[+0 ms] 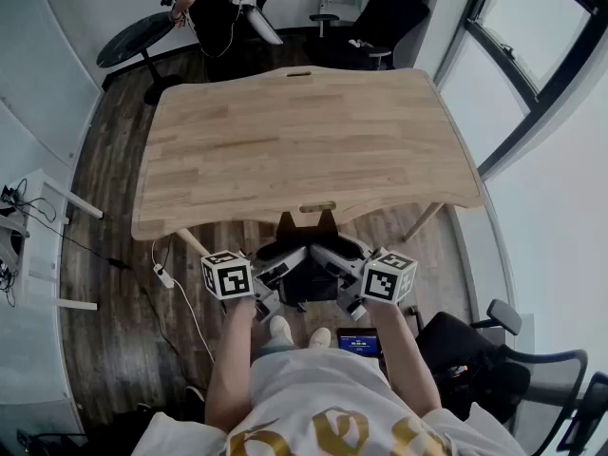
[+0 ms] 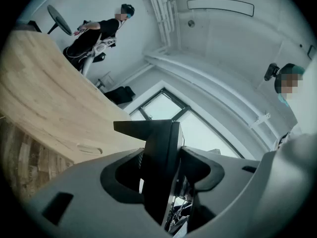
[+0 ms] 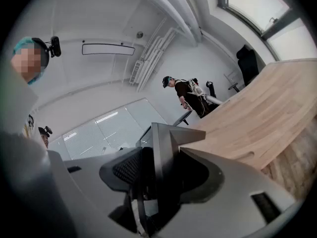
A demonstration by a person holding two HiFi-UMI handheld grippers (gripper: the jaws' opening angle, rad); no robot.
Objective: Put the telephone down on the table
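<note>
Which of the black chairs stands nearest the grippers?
The office chair at the head view's lower right; the other chair stands beyond the table's far edge.

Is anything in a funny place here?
Only the black telephone: it is in the air, short of the table, clamped by the left gripper and the right gripper. Nothing looks spilled or broken.

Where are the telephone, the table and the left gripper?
telephone (image 2: 161,152): left gripper view, on its black edge between the jaws.
table (image 1: 304,141): head view, on the bare wooden top.
left gripper (image 1: 281,266): head view, midway between its fingertips.
</note>
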